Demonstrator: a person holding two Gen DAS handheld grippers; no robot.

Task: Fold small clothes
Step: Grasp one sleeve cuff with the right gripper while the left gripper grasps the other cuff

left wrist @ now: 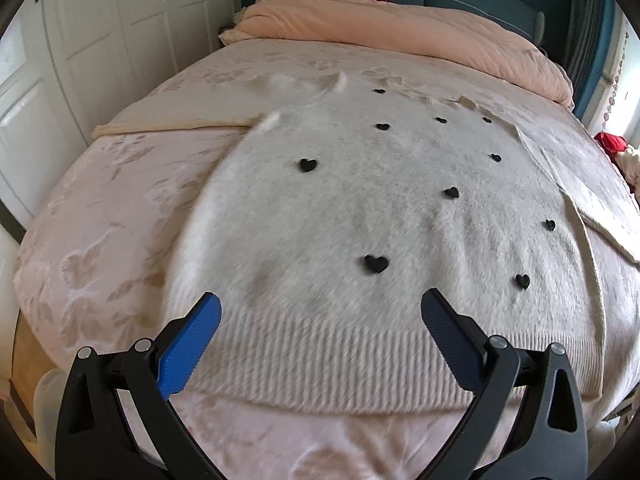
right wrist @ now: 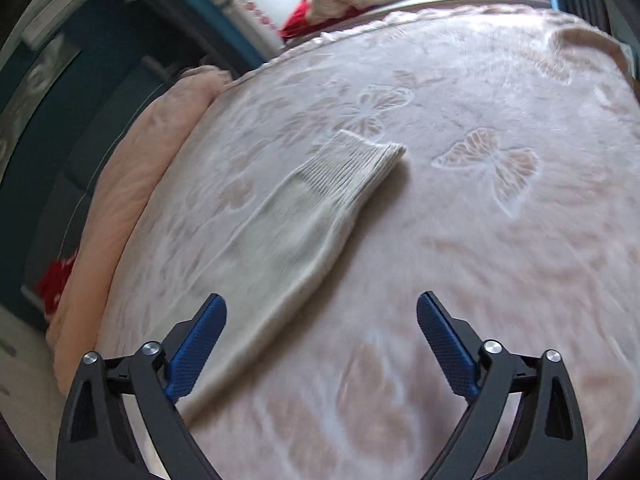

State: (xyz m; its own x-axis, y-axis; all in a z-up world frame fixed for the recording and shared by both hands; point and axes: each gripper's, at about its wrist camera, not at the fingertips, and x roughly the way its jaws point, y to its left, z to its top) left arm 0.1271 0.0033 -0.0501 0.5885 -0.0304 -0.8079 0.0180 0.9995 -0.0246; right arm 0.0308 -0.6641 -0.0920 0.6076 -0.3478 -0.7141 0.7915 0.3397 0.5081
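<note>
Left gripper [left wrist: 321,306]: jaws wide, empty, above the ribbed hem of the white sweater [left wrist: 360,216]. The sweater lies flat mid-bed, near the bed's front edge. Right gripper [right wrist: 321,310]: jaws wide, empty, over the sweater sleeve [right wrist: 308,208]. The bed [left wrist: 100,208] carries a pink butterfly-pattern blanket; a peach duvet [left wrist: 400,24] lies at the far edge. White cabinet doors [left wrist: 100,20] stand at left. No legible writing.

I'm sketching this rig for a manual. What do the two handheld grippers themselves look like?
Both look alike. The left gripper has black, angular linkage arms with triangular cut-outs and round silver pivot pins, ending in flat blue ribbed finger pads. The right gripper has the same black frame and silver pins, with darker blue, finely textured pads. No cables, printed markings, hands or sleeves show.
</note>
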